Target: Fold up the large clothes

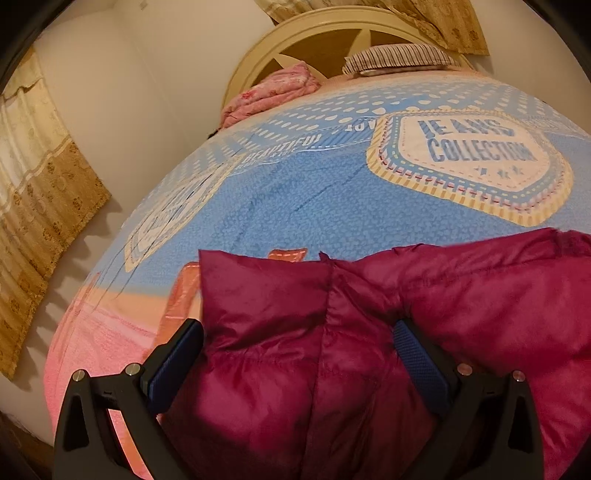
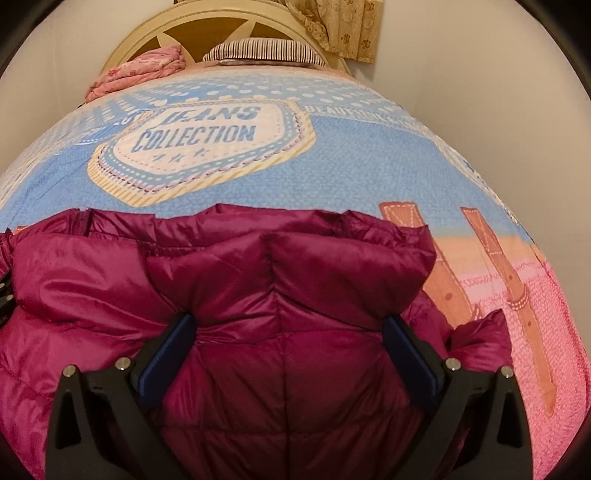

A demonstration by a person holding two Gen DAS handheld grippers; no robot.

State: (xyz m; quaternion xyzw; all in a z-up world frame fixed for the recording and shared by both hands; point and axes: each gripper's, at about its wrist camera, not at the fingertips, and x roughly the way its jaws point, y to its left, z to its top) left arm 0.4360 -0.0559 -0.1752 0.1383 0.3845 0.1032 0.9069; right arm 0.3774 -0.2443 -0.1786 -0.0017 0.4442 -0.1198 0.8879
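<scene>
A magenta puffer jacket (image 1: 388,332) lies on the bed's blue and pink printed cover (image 1: 295,192). My left gripper (image 1: 295,343) is open, its blue-padded fingers (image 1: 177,362) spread wide over the jacket's left part, with puffy fabric bulging between them. In the right wrist view the same jacket (image 2: 258,288) fills the lower frame, its hood folded on top. My right gripper (image 2: 290,339) is open too, its fingers (image 2: 166,350) straddling the quilted middle below the hood. Neither gripper pinches the fabric.
At the bed's far end stand a cream curved headboard (image 1: 332,33), a striped pillow (image 2: 258,50) and a bundled pink blanket (image 1: 273,92). Beige curtains (image 1: 40,192) hang by the wall on the left. The cover (image 2: 369,158) beyond the jacket is bare.
</scene>
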